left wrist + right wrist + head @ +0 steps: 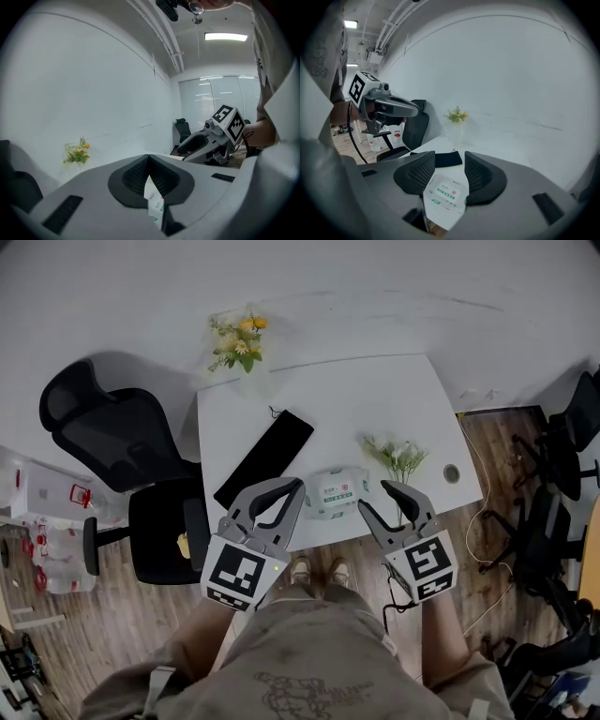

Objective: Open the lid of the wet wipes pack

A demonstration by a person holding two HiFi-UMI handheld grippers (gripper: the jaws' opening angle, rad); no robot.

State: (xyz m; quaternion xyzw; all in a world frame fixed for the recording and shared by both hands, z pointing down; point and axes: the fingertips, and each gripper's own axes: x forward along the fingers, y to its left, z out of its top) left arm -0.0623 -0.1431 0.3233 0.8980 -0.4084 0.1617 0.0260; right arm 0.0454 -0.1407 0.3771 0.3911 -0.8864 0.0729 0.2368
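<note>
Head view shows the soft white wet wipes pack with green print (335,491) lying flat near the front edge of the white desk (375,399), its lid still down. It sits between the two claws and just ahead of them. The left gripper (296,491) has its tips beside the pack's left end, and the right gripper (373,497) is just off its right end. Neither touches it, as far as these views tell.

Left gripper view has the left gripper (149,156) closed tip to tip and holding nothing, with only a slit lower down, through which a strip of the pack (155,202) shows beyond. Right gripper view has the right gripper (449,162) spread moderately wide and empty, with the pack (445,191) centred below and beyond the gap and the black flat pouch (447,159) farther back.

The step in hand looks like the approach. To do it well, the closed left claw could press down on the pack's left end as an anchor (a soft pack will likely slide or buckle otherwise). The right claw would then come down onto the lid's free edge and narrow so that it pinches only the flap, not the wrapper under it. Which edge of the lid lifts cannot be told from here, so it is worth finding the tab before closing. A low, peeling pull should suit better than a straight lift.
</note>
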